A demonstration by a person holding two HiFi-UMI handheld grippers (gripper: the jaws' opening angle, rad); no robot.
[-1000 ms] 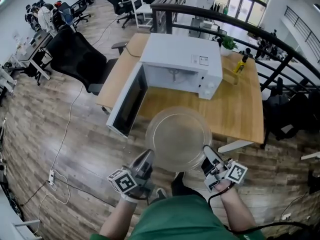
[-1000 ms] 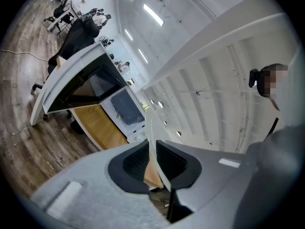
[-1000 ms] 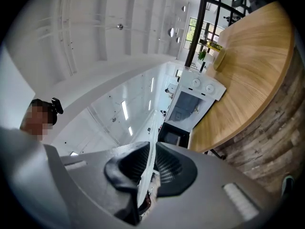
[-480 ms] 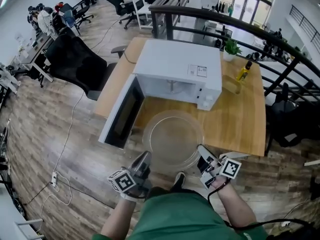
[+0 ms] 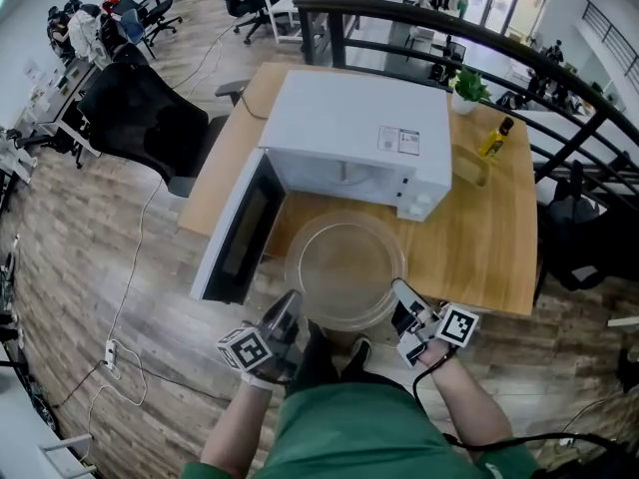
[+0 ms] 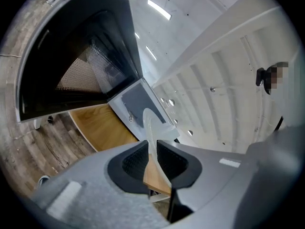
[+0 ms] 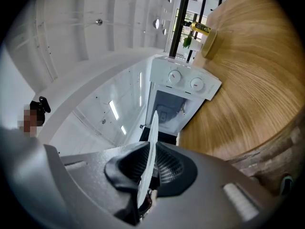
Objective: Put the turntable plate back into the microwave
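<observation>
The clear glass turntable plate (image 5: 344, 272) is held flat over the table's near edge, just in front of the open white microwave (image 5: 359, 133). Its door (image 5: 235, 233) is swung out to the left and its cavity (image 5: 344, 183) faces me. My left gripper (image 5: 288, 312) is shut on the plate's near-left rim and my right gripper (image 5: 404, 297) on its near-right rim. In the left gripper view the plate's edge (image 6: 150, 128) runs between the pads (image 6: 136, 161). The right gripper view shows the rim (image 7: 153, 132) pinched the same way, with the microwave (image 7: 186, 85) ahead.
The wooden table (image 5: 479, 238) carries a yellow oil bottle (image 5: 496, 138), a small plant (image 5: 469, 86) and a cup (image 5: 469, 165) to the right of the microwave. A black office chair (image 5: 150, 118) stands at the left. A dark railing (image 5: 559, 78) runs behind.
Both grippers carried the plate forward and lower, from over the floor in front of the table to over its near edge, closer to the microwave's opening.
</observation>
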